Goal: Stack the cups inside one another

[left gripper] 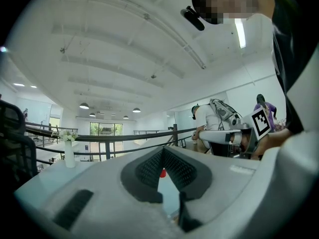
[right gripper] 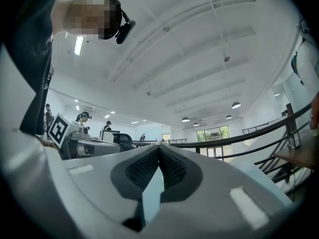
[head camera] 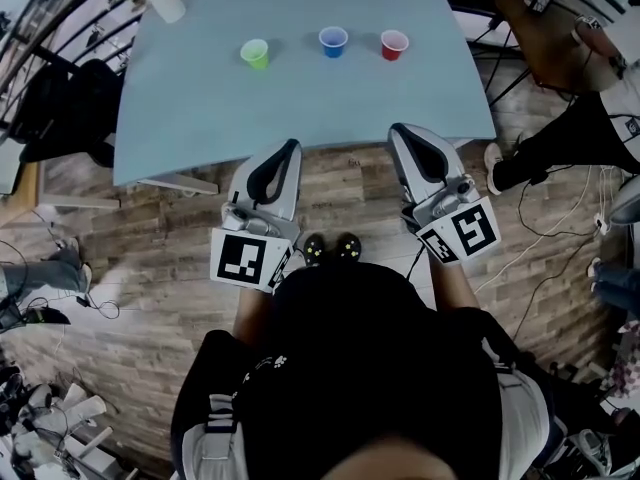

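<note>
No stacking has begun. The small green plastic cup, blue plastic cup and red plastic cup stand apart in a row on the pale blue worktop. My left hand-held gripper and right hand-held gripper sit at its near edge, both pressed together and empty. Next I judge one must spread and reach a cup.

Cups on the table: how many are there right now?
3, standing apart in a row: green cup left, blue cup middle, red cup right. None looks hidden.
</note>
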`<move>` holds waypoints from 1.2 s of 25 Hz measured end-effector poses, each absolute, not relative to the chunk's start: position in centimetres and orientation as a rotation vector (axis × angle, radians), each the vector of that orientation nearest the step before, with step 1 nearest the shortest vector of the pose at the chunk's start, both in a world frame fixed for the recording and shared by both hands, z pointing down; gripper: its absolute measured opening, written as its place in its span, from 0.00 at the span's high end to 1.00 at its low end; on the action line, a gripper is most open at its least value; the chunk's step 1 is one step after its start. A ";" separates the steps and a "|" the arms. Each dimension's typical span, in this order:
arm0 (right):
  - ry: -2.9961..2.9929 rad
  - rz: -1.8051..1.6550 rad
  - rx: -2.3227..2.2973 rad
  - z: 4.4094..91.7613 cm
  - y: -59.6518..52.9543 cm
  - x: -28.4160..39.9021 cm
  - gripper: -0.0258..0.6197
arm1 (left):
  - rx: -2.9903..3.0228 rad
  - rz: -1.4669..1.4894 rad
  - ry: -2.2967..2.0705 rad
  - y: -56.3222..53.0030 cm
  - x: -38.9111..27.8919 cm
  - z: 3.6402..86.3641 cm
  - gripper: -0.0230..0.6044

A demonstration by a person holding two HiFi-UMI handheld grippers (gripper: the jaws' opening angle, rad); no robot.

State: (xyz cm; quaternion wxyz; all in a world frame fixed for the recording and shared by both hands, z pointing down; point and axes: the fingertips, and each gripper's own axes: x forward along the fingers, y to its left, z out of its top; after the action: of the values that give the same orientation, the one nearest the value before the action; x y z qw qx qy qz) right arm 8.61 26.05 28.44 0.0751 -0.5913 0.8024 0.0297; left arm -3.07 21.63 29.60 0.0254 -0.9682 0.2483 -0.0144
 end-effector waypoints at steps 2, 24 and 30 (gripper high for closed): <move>2.409 0.084 -1.770 28.6 26.4 9.2 0.95 | -2.992 -0.056 0.771 22.0 -2.5 29.7 0.98; 2.428 0.068 -1.698 29.8 27.2 12.5 0.96 | -2.942 -0.081 0.838 22.9 0.2 30.1 0.98; 2.433 0.065 -1.711 29.8 25.4 12.4 0.96 | -2.954 -0.055 0.825 20.6 0.3 29.9 0.98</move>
State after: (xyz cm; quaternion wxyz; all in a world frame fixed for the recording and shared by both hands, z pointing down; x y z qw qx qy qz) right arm 12.39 25.36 29.81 0.0831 -0.5732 0.8149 0.0217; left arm 0.33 20.63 29.87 0.0368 -0.9623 0.2689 -0.0180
